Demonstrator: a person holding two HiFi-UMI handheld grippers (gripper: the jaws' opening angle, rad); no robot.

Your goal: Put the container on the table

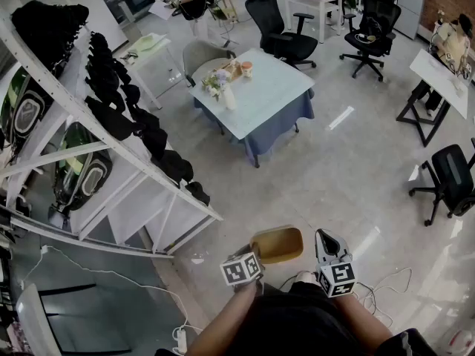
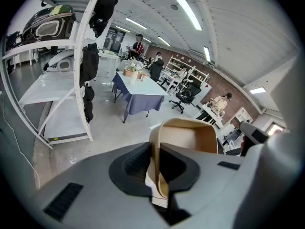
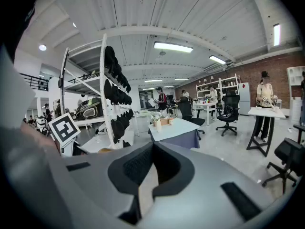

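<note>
The container (image 1: 278, 245) looks like matt tan paperboard with smooth walls. The left gripper (image 2: 156, 152) has a matt grey plastic shell and black ribbed rubbery pads (image 2: 136, 163). The floor (image 1: 334, 176) is glossy; the table (image 1: 278, 87) has a smooth pale top over blue cloth (image 1: 278, 128).

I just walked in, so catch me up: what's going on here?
A person is holding tongs in each hand. The left tongs are clamped on the rim of a tan container, held in the air. The right tongs are shut and empty. The table is across the room, so the container isn't set down yet.
</note>
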